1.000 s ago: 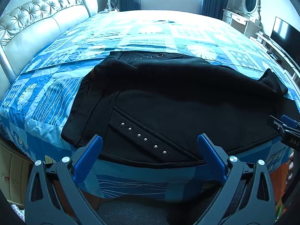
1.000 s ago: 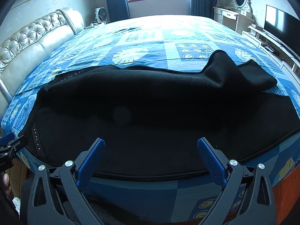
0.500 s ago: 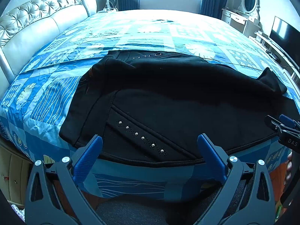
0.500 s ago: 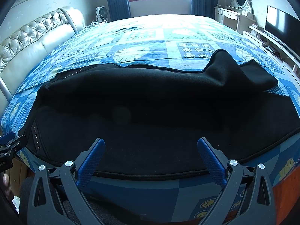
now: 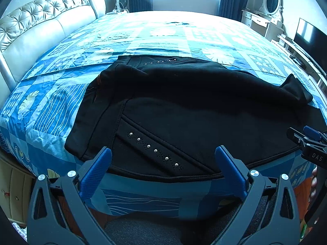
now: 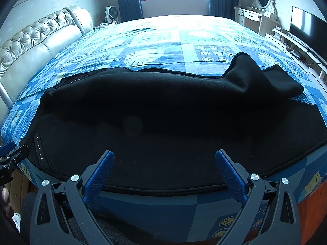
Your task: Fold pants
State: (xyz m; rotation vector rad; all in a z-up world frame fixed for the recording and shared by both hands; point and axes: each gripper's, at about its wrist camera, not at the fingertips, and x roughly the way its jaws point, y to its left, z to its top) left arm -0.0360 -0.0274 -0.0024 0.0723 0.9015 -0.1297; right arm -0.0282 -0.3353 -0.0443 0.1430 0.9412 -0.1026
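Black pants [image 5: 184, 110] with silver studs lie folded lengthwise along the near edge of the bed, waist at the left, leg ends bunched at the right [image 6: 263, 77]. My left gripper [image 5: 163, 153] is open and empty, just off the near hem by the studded pocket. My right gripper [image 6: 164, 157] is open and empty, just off the near hem at the legs' middle [image 6: 163, 122]. The right gripper also shows at the right edge of the left wrist view [image 5: 306, 140]. The left gripper also shows at the left edge of the right wrist view [image 6: 12, 153].
The bed has a blue patterned quilt [image 5: 163, 32] and a tufted headboard [image 5: 36, 24] at the left. A dresser with mirror [image 5: 269, 6] and a TV [image 5: 310, 38] stand at the right. A fan [image 5: 122, 2] is by the window.
Both grippers have drawn back and risen slightly from the bed edge, so the pants sit a little farther away. The pants have not moved.
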